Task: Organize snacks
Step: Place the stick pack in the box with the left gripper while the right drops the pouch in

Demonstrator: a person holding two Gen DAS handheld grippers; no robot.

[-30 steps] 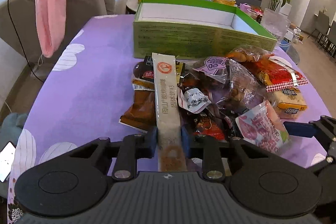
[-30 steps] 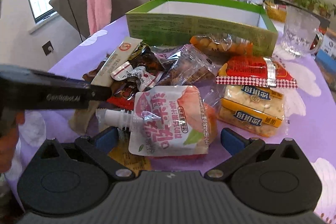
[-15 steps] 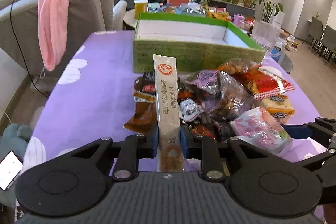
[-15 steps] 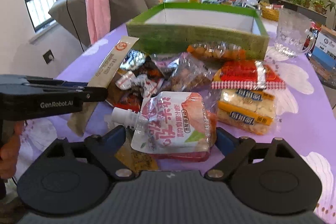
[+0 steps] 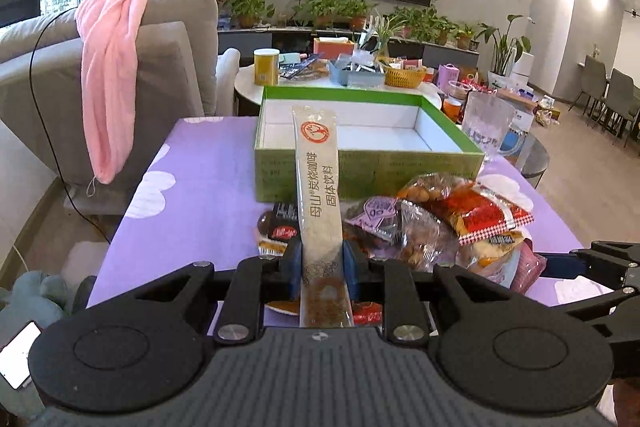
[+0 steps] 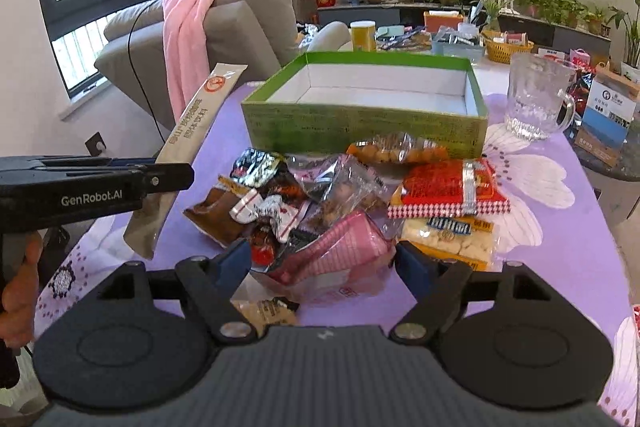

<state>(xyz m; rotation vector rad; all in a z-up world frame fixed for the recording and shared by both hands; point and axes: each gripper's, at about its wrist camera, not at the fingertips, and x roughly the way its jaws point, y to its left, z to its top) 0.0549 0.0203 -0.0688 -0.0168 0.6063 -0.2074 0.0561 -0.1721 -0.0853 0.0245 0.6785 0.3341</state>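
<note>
My left gripper (image 5: 322,261) is shut on a long beige coffee sachet (image 5: 318,187) and holds it in the air, its top end pointing at the empty green box (image 5: 360,163). From the right wrist view the sachet (image 6: 192,143) hangs tilted above the table's left side, left of the box (image 6: 360,131). My right gripper (image 6: 322,259) has both fingers around a pink drink pouch (image 6: 344,251) that is tipped up off the purple cloth; the jaws look closed on it. A pile of snack packets (image 6: 320,187) lies in front of the box.
A glass mug (image 6: 536,99) stands right of the box. A red packet (image 6: 448,187) and a yellow cracker packet (image 6: 452,235) lie at the pile's right. A sofa with a pink towel (image 5: 108,75) stands left of the table. A cluttered round table (image 5: 340,71) stands behind the box.
My left gripper has lifted the sachet off the pile and raised it toward the box. My right gripper has closed in on the pink pouch and tipped it up.
</note>
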